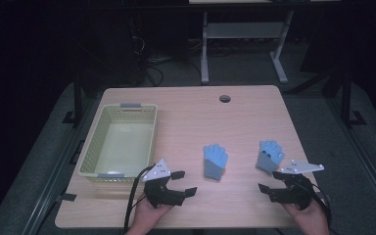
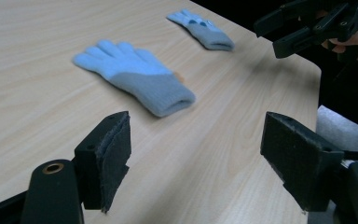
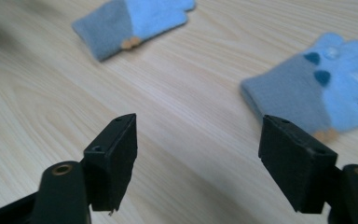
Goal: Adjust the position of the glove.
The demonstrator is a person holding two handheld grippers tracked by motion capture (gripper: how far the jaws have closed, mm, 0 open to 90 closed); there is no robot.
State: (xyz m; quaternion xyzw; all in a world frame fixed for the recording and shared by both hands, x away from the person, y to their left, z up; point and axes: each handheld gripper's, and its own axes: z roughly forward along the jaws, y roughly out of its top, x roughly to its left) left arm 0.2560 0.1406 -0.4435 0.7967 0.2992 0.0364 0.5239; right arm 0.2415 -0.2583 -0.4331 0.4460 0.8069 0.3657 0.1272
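Observation:
Two light-blue knit gloves with grey cuffs lie flat on the wooden table [image 1: 186, 112]. The plain glove [image 1: 215, 161] [image 2: 137, 77] [image 3: 130, 21] is near the middle, cuff toward me. The second glove [image 1: 270, 155] [image 2: 200, 28] [image 3: 317, 88] lies further right and bears small dark patches and a printed face. My left gripper [image 1: 186, 182] [image 2: 196, 149] stands open just left of and nearer than the plain glove, holding nothing. My right gripper [image 1: 269, 180] [image 3: 198, 158] is open too, just short of the patterned glove's cuff.
A pale yellow-green plastic basket [image 1: 90, 156] with nothing in it stands on the table's left side, just beyond my left gripper. A round cable hole [image 1: 224, 98] sits near the far edge. Beyond the table are dark floor and a white desk frame [image 1: 245, 32].

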